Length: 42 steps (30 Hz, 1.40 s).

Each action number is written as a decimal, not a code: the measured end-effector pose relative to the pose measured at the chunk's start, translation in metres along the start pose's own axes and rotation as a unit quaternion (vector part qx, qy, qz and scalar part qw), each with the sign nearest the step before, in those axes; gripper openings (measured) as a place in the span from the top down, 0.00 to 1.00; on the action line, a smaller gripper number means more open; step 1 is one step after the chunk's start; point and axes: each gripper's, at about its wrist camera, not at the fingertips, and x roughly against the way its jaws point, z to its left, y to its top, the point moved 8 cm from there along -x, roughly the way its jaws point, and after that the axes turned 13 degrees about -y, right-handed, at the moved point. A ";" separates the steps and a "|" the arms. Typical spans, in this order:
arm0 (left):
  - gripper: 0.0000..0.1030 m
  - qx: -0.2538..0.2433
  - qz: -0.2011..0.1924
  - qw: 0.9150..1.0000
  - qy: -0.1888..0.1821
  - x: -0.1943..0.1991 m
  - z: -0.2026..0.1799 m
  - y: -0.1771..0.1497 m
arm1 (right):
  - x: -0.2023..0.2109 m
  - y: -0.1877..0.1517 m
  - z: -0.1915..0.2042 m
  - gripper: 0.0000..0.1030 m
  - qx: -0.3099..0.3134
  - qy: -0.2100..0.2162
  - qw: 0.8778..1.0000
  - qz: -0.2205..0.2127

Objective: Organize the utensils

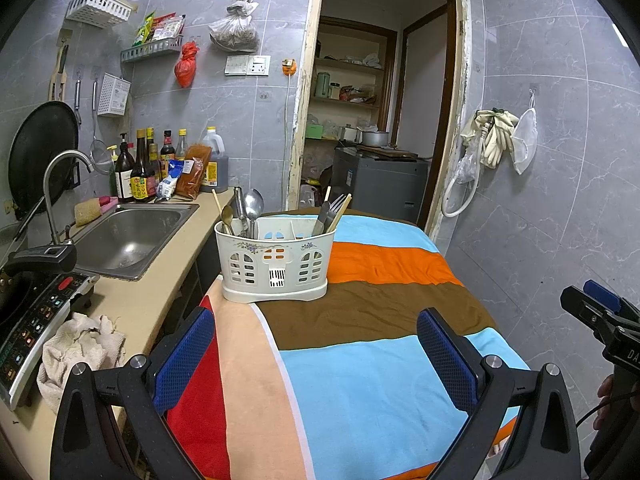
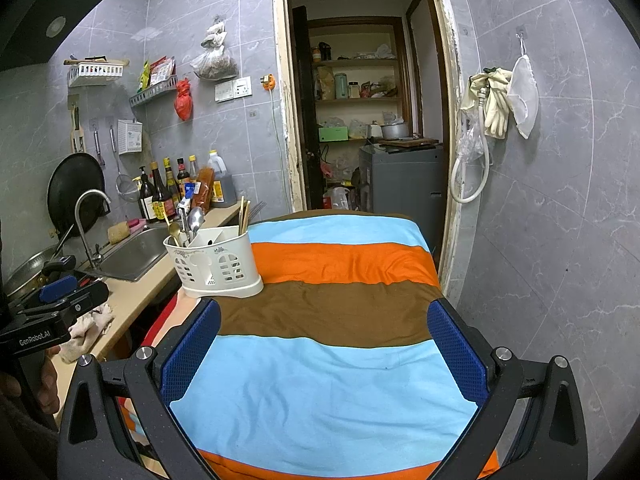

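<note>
Currently, both the left gripper (image 1: 316, 344) and the right gripper (image 2: 324, 344) are held spread wide with nothing between the pads. At 11 o'clock, a white cutlery caddy (image 1: 275, 265) is seen on the striped cloth (image 1: 380, 380), with spoons (image 1: 253, 205) at its left end and a fork (image 1: 335, 205) and chopsticks (image 1: 340, 213) at its right.

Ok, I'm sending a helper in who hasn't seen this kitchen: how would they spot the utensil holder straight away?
Find the striped cloth covering the surface beside the sink. At its far left corner, on the edge nearest the sink, stands the utensil holder: a cream plastic caddy with arched cut-outs and a small flower print. It is the only thing standing on the cloth, with spoons and chopsticks sticking up.
</note>
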 end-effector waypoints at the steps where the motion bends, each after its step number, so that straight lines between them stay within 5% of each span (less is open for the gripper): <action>1: 0.01 0.000 0.000 1.000 0.000 0.000 0.000 0.000 | -0.001 0.000 0.000 0.02 0.000 0.000 1.000 0.000; 42: 0.01 0.003 0.000 1.000 0.007 0.001 0.001 0.002 | -0.002 0.000 0.001 0.02 0.002 0.000 1.000 0.002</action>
